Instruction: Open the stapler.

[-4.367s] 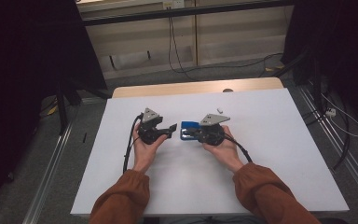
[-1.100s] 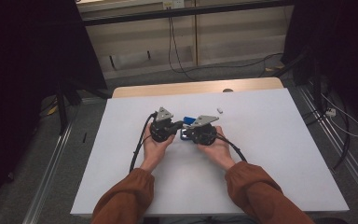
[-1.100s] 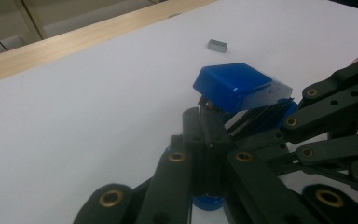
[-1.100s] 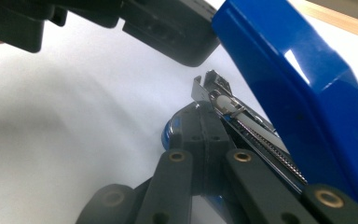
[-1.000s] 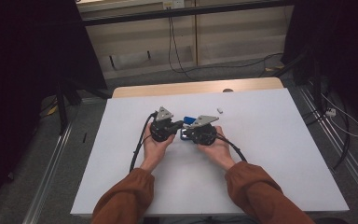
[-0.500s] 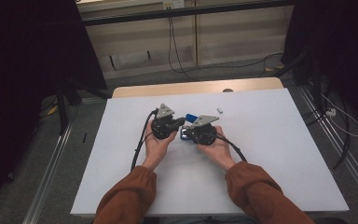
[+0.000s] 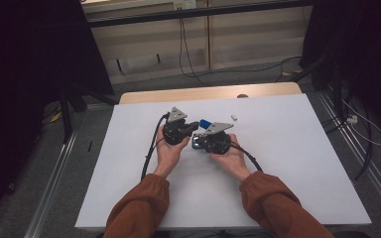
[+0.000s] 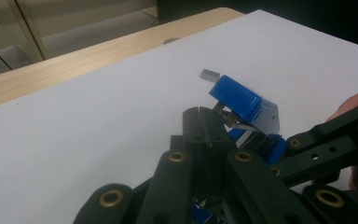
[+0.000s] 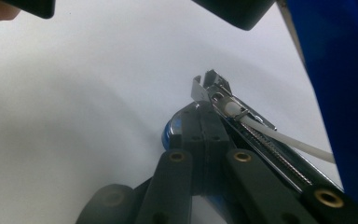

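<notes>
A blue stapler (image 7: 205,122) stands hinged open between both grippers at the middle of the white table (image 7: 297,163). In the left gripper view its blue lid (image 8: 237,99) is raised over the blue base (image 8: 264,145). My left gripper (image 8: 206,117) is shut, its tips pinching the thin metal arm (image 8: 230,119) under that lid. My right gripper (image 9: 204,111) is shut on the stapler's lower part, where the metal staple rail (image 9: 242,122) with a white rod runs past the jaws. In the high view the left gripper (image 7: 194,126) sits just above the right gripper (image 7: 197,142).
A small grey block of staples (image 7: 233,117) lies on the table just beyond the stapler, also in the left gripper view (image 8: 209,73). A wooden strip (image 7: 203,94) runs along the table's far edge. Cables trail from both grippers toward the person.
The left gripper has shifted a little up and away from the person, and the blue lid has swung up with it. The right gripper has stayed put.
</notes>
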### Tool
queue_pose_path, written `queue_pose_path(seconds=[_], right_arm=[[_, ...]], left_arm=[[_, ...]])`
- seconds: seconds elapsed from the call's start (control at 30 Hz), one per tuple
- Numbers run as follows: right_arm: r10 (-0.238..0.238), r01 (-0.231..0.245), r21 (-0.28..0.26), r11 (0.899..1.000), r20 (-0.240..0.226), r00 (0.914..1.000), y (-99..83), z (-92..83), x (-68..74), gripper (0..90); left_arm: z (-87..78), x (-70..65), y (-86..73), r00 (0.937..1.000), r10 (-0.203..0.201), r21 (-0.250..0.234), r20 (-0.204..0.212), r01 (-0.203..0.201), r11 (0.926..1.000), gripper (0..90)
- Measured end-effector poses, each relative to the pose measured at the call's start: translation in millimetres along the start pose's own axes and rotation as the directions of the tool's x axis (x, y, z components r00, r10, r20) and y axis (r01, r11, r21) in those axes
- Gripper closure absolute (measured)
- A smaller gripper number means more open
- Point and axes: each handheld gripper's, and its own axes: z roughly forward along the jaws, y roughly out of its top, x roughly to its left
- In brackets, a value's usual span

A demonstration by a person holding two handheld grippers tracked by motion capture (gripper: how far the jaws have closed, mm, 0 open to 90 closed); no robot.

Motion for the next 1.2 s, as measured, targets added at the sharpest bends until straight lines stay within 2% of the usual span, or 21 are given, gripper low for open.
queue_pose_path(seconds=[0.2, 0.47, 0.6, 0.7, 0.83, 1.03, 1.2], right_arm=[[-0.011, 0.011, 0.001, 1.0, 0.007, 0.9999, 0.2, -0.3, 1.0, 90.0], [0.022, -0.022, -0.003, 1.0, 0.002, 0.9998, 0.7, -3.9, -0.3, 90.0], [0.027, -0.027, -0.026, 0.999, 0.002, 0.9996, 3.7, -9.0, 0.3, 90.0], [0.022, -0.021, -0.051, 0.998, 0.017, 0.9996, 5.9, -12.3, 2.1, 90.0], [0.033, -0.028, -0.084, 0.996, 0.063, 0.9974, 7.2, -14.7, 0.8, 90.0], [0.024, -0.015, -0.096, 0.995, 0.096, 0.9951, 3.8, -12.2, 4.3, 90.0], [0.04, -0.026, -0.116, 0.993, 0.121, 0.9919, 3.9, -10.8, 2.8, 90.0]], left_arm=[[1.3, 0.0, -0.7, 0.9999, -0.01, -0.008, -0.007, 0.01, 0.9999, 90.0], [2.7, 2.6, -3.1, 0.9998, -0.014, 0.001, -0.014, 0.014, 0.9999, 90.0], [2.8, 2.4, -3.3, 0.9997, -0.017, 0.0, -0.015, 0.017, 0.9999, 90.0], [2.9, 2.6, -3.4, 0.9997, -0.018, 0.001, -0.015, 0.018, 0.9998, 90.0], [3.2, 3.1, -3.6, 0.9998, -0.016, 0.004, -0.015, 0.016, 0.9999, 90.0], [3.3, 4.5, -4.6, 0.9998, -0.015, 0.007, -0.014, 0.015, 0.9999, 90.0], [3.5, 3.9, -5.2, 0.9998, -0.008, 0.006, -0.02, 0.009, 0.9999, 90.0]])
